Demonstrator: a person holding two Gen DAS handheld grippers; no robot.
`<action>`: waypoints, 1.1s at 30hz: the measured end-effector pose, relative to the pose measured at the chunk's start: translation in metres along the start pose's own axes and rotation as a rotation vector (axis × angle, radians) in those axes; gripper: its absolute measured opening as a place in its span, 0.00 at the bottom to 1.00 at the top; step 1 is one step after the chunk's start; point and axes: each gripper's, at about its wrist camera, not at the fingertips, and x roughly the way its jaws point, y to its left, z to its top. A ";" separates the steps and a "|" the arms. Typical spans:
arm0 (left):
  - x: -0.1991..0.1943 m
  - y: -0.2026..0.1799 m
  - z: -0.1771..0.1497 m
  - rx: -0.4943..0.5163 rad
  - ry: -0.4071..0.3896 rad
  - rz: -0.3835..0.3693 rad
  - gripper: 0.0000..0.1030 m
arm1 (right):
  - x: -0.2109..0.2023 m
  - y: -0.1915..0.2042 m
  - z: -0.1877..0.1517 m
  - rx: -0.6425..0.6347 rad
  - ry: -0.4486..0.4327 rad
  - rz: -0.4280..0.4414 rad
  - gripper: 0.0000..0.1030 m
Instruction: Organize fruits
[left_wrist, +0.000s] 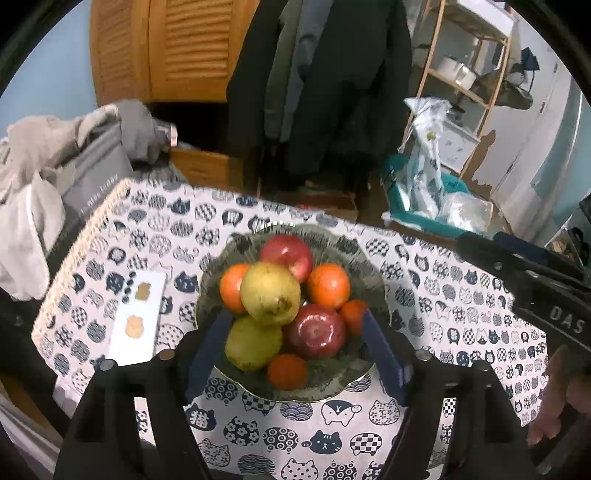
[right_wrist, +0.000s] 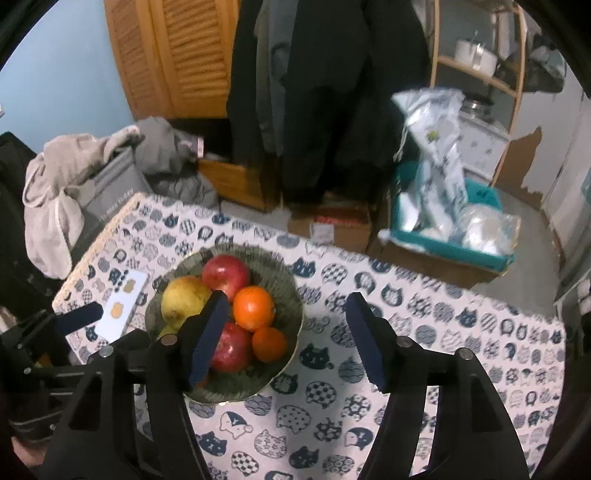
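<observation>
While all fruit sits piled in the bowl (left_wrist: 325, 384), sorting seems unstarted. Left hand-held gripper (left_wrist: 295, 343) and right hand-held gripper (right_wrist: 284, 332) both gape wide, empty.

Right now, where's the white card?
The white card lies flat on the cat-print tablecloth, just left of the fruit bowl in both views, near the table's left edge.

**Room to the right, clutter to the left**

I see open tabletop (right_wrist: 424, 325) right of the bowl (right_wrist: 284, 295), wide enough for my right claw (right_wrist: 284, 332), whose spread fingers hang above it. Left of the bowl a white card (left_wrist: 136, 317) lies just beside the rim. The piled fruit (left_wrist: 269, 291) stands above the bowl's rim between my left claw's (left_wrist: 295, 350) fingers.
</observation>
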 end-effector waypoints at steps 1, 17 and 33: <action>-0.005 -0.001 0.001 0.004 -0.010 -0.002 0.75 | -0.008 0.000 0.001 0.000 -0.016 -0.007 0.69; -0.088 -0.025 0.018 0.094 -0.226 0.014 0.89 | -0.111 -0.017 -0.001 0.002 -0.227 -0.077 0.79; -0.144 -0.038 0.023 0.114 -0.387 0.014 0.99 | -0.159 -0.035 -0.015 0.016 -0.356 -0.143 0.79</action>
